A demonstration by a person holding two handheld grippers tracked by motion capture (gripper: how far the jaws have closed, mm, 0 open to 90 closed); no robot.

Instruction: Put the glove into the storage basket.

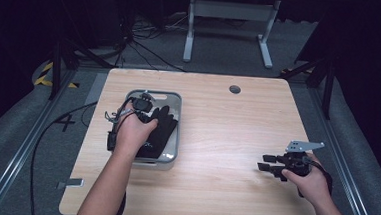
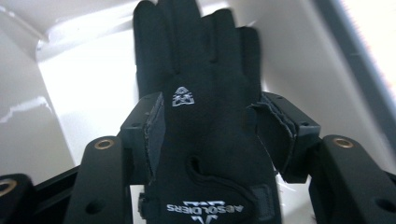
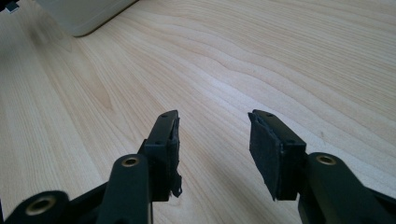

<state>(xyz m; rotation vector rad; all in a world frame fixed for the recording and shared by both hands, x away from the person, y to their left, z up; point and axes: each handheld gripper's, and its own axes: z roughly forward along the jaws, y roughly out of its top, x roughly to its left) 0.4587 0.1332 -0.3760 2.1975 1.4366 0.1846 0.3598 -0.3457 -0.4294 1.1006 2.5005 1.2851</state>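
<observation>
A black glove (image 1: pixel 161 128) with white lettering lies in a shallow grey tray (image 1: pixel 171 159) on the left of the wooden table (image 1: pixel 227 125). My left gripper (image 1: pixel 143 110) is down in the tray over it, largely covered by the hand. In the left gripper view the glove (image 2: pixel 201 70) runs between the jaws, whose pads (image 2: pixel 154 126) stand wide at its two sides, the gripper (image 2: pixel 208 112) open around it. My right gripper (image 1: pixel 261 161) rests low over bare wood at the right, and in its own view (image 3: pixel 212 126) it is open with nothing between its pads.
The tray's pale wall (image 2: pixel 303 56) rises close around the glove. A corner of the tray (image 3: pixel 84 14) sits far off in the right gripper view. A round cable hole (image 1: pixel 234 89) marks the table's far edge. A cable (image 1: pixel 57 124) trails off the left side.
</observation>
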